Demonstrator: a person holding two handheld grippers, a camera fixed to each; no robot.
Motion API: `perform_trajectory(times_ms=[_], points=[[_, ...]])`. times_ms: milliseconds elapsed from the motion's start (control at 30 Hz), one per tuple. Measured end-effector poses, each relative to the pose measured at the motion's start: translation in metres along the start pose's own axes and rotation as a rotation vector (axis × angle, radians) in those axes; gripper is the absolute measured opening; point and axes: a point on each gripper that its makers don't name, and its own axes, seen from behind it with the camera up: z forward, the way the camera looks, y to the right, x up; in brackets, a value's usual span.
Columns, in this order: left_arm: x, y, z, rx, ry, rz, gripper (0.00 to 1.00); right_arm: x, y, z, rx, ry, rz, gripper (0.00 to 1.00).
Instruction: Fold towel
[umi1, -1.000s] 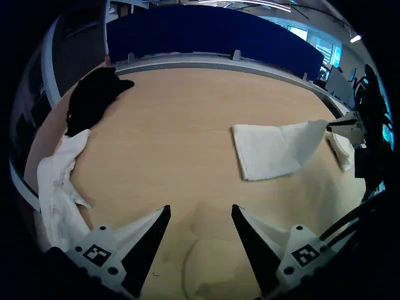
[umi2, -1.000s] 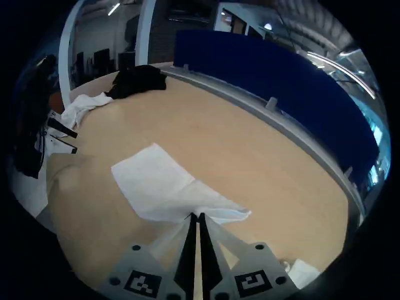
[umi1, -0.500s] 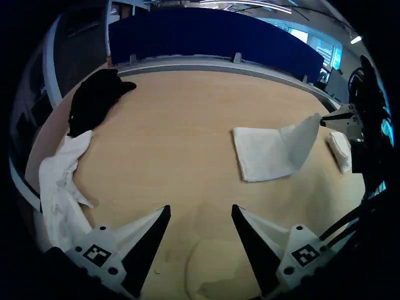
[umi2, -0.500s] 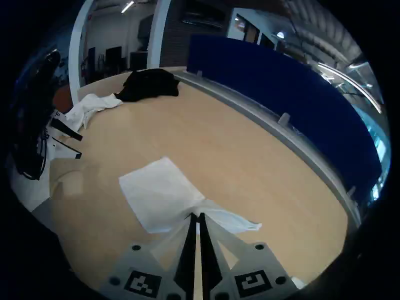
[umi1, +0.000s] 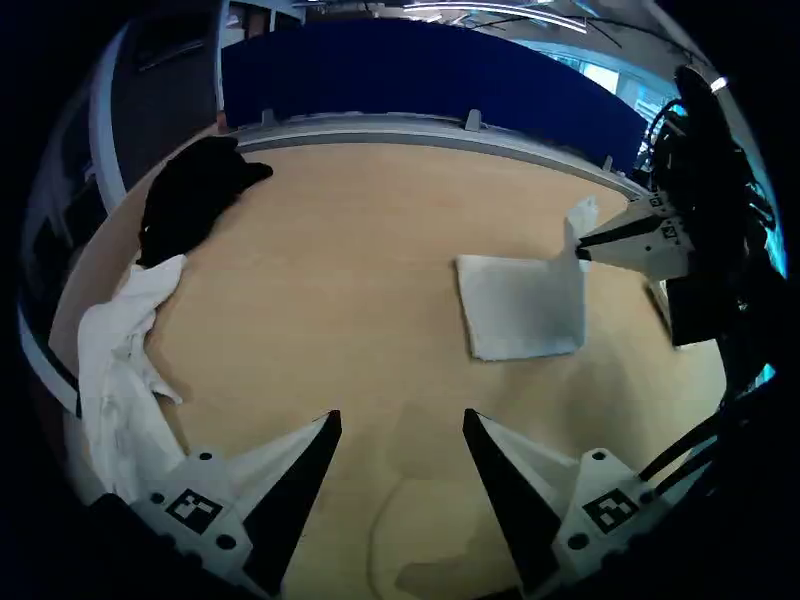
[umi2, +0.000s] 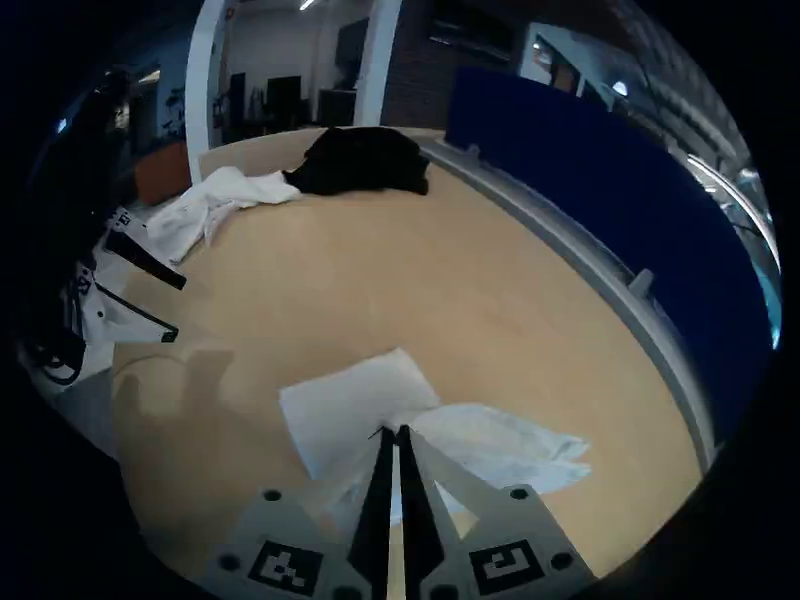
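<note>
White rectangular cloth towel (umi1: 515, 305) lies on the pale wooden counter (umi1: 350, 250) at about two o'clock in the left gripper view. One edge is lifted by the right tongs (umi2: 391, 432), which are pinched together on that edge. The left tongs (umi1: 400, 415) hang spread and empty at six o'clock, well apart from it. With nothing pinning the flat half, I judge the cloth may drag or land askew. The narrow pinch could also slip.

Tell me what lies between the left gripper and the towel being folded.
Bare tabletop; the left gripper view shows nothing between the left gripper and the towel.
</note>
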Motion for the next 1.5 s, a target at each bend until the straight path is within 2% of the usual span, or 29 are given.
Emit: perform_trajectory(times_ms=[167, 367, 567, 667, 733, 1067, 1500], points=[[-0.003, 0.002, -0.003, -0.006, 0.003, -0.032, 0.90, 0.004, -0.028, 0.027, 0.068, -0.014, -0.016, 0.04], [-0.005, -0.003, -0.003, 0.006, 0.003, -0.039, 0.90, -0.009, -0.058, 0.059, 0.139, -0.044, -0.007, 0.04], [-0.006, -0.005, -0.003, 0.007, 0.005, -0.053, 0.90, -0.020, -0.066, 0.072, 0.155, -0.066, 0.012, 0.05], [-0.007, -0.005, -0.003, 0.006, 0.005, -0.054, 0.90, -0.021, -0.065, 0.071, 0.155, -0.062, 0.021, 0.08], [-0.007, -0.005, -0.002, 0.005, 0.003, -0.052, 0.90, -0.021, -0.064, 0.070, 0.152, -0.059, 0.025, 0.15], [-0.006, -0.002, 0.001, 0.003, 0.002, -0.046, 0.90, -0.024, -0.058, 0.060, 0.128, -0.047, 0.038, 0.63], [-0.006, -0.003, 0.000, 0.009, 0.002, -0.047, 0.90, -0.042, -0.050, 0.043, 0.086, -0.056, 0.077, 0.64]])
